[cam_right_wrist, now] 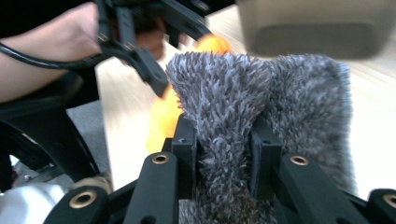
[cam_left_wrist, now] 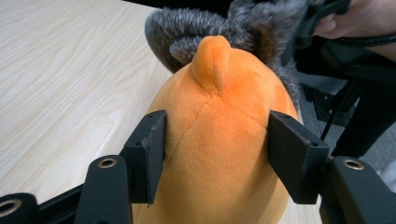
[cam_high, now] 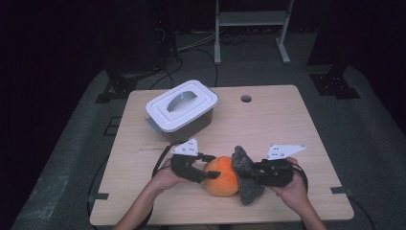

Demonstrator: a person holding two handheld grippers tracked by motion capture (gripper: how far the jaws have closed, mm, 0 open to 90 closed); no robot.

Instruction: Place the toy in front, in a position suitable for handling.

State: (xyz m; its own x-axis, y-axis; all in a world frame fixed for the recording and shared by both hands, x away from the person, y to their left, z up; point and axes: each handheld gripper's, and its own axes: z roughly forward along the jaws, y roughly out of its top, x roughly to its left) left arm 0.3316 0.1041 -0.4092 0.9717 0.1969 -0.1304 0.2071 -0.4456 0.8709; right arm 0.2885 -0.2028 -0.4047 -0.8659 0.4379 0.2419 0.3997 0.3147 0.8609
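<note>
Left gripper view: jaws clamping orange plush [cam_left_wrist: 215, 140]; right gripper view: jaws pinching grey fur [cam_right_wrist: 224, 154] (blurred).

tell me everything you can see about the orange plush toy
The orange plush toy is a rounded, soft, velvety body with stitched seams and a small ear-like nub on top. It lies on the wooden table near the front edge. The left gripper has its pads against both sides of it. A shaggy grey fur part adjoins its right side, pinched by the right gripper.
</note>
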